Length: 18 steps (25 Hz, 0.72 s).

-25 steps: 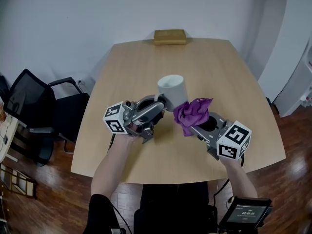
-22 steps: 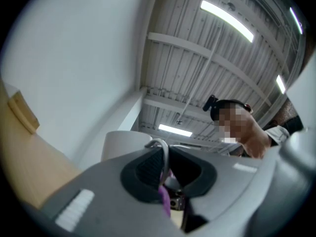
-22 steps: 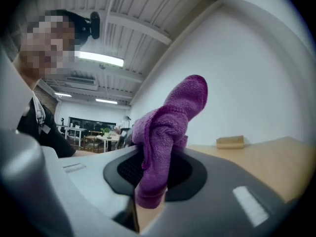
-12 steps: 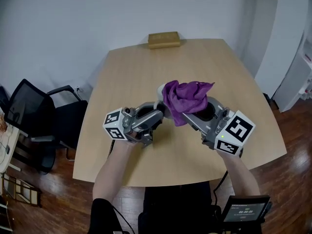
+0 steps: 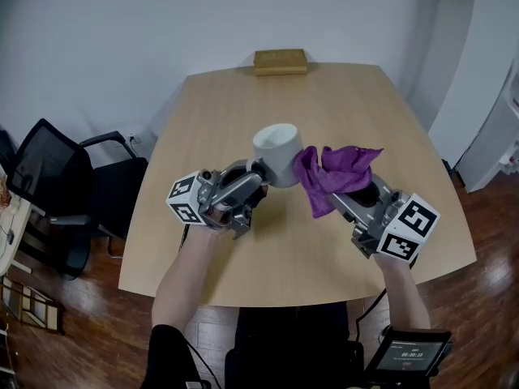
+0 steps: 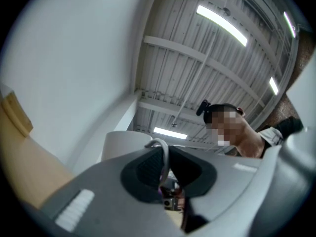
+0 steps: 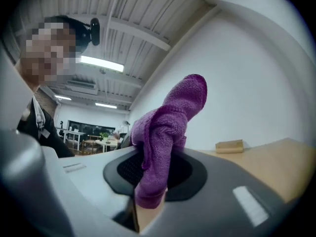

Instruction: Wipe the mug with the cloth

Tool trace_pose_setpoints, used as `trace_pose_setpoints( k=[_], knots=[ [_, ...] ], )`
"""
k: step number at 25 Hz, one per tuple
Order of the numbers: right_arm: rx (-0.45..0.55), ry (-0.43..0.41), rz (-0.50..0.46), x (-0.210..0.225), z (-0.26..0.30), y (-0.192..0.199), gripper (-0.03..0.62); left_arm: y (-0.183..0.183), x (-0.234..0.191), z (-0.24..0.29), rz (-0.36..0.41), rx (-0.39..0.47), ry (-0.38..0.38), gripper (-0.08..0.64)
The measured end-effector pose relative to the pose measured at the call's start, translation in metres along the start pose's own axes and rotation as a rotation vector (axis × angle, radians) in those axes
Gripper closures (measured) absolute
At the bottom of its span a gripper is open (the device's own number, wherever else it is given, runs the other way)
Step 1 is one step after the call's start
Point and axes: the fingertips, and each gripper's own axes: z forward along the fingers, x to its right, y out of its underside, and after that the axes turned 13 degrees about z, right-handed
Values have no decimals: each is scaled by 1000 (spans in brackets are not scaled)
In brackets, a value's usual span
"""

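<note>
A white mug (image 5: 280, 151) is held tilted above the table, its open mouth facing away from me. My left gripper (image 5: 261, 175) is shut on the mug's handle; in the left gripper view the thin handle (image 6: 162, 154) sits pinched between the jaws, with the mug body (image 6: 124, 144) behind it. A purple cloth (image 5: 334, 173) bunches up from my right gripper (image 5: 336, 201), which is shut on it. The cloth's left edge lies right beside the mug's side. In the right gripper view the cloth (image 7: 167, 125) stands up out of the closed jaws.
The light wooden table (image 5: 365, 104) carries a small wooden box (image 5: 281, 61) at its far edge. A black office chair (image 5: 57, 185) stands at the left of the table. A small screen device (image 5: 405, 353) hangs at the lower right. White walls surround the table.
Half a second ago the cloth lay draped over the mug; now the right gripper has drawn it off to the right and the mug's white body shows again.
</note>
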Motion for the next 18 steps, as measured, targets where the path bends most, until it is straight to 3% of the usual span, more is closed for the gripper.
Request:
trace_pose_setpoints(
  k=[4,6,10,15,18],
  knots=[
    [192,-51,-13,-17,0,-64,512,2,5,2,-7,-9,25,502],
    [207,-75,-22,-24,9,-75,511,5,9,5,-11,-16,39,502],
    [95,-76,-48,-24,28,-46,511,11,14,11,-13,-18,61,502],
    [25,-77,12,-21,27,-6,511,-2,14,6,-1,11,62,503],
    [-90,-59,30,-13,23,31,511,-5,10,2,8,25,54,503]
  ],
)
